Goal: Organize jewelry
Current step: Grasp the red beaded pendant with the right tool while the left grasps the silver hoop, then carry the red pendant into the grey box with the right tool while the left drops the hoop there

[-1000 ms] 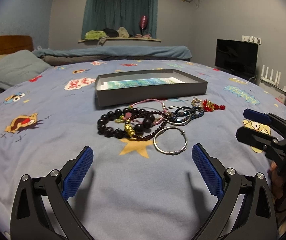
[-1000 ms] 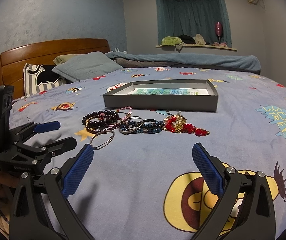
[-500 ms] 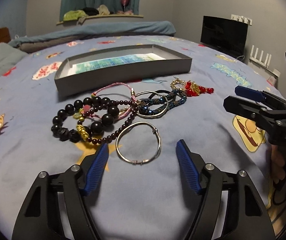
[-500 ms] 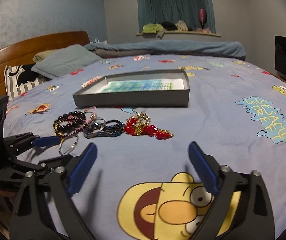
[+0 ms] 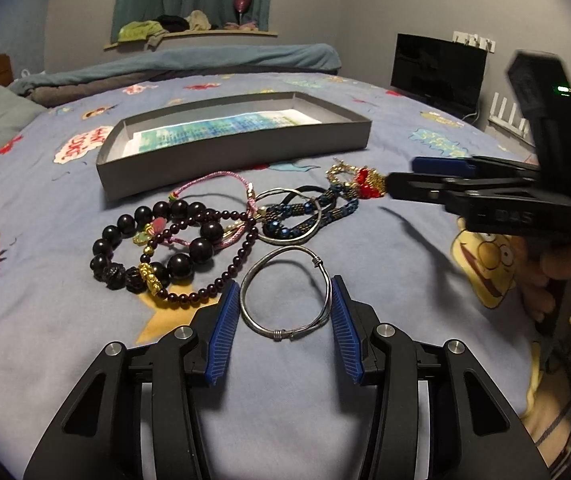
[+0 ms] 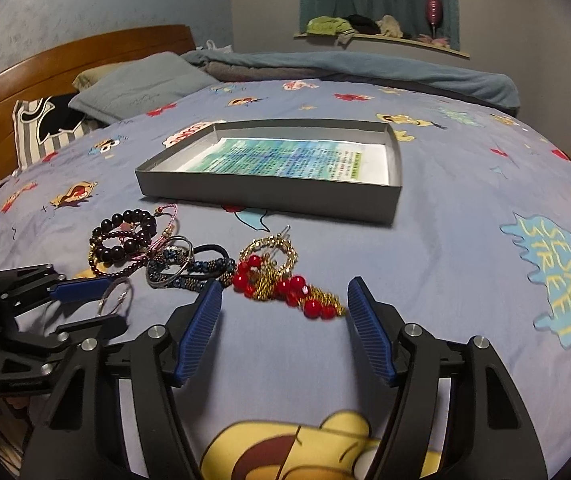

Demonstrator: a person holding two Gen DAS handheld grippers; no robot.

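Note:
A pile of jewelry lies on the blue bedsheet in front of a shallow grey box [image 5: 237, 148]. My left gripper [image 5: 285, 294] is open, its blue pads on either side of a silver wire bangle [image 5: 285, 294] that lies flat. Black bead bracelets [image 5: 153, 248] lie to its left and a blue beaded bracelet [image 5: 305, 216] lies behind it. My right gripper [image 6: 283, 296] is open around a red and gold bead piece [image 6: 281, 276]; it also shows in the left wrist view [image 5: 401, 182]. The grey box appears in the right wrist view too [image 6: 269, 184].
The bed has a wooden headboard [image 6: 65, 68] and pillows [image 6: 133, 88] at the far left. A folded blanket [image 5: 189, 68] lies at the far end. A television [image 5: 437, 72] stands off the bed to the right.
Both grippers have moved forward and down to the jewelry and narrowed. The left now frames the silver bangle; the right now frames the red and gold piece.

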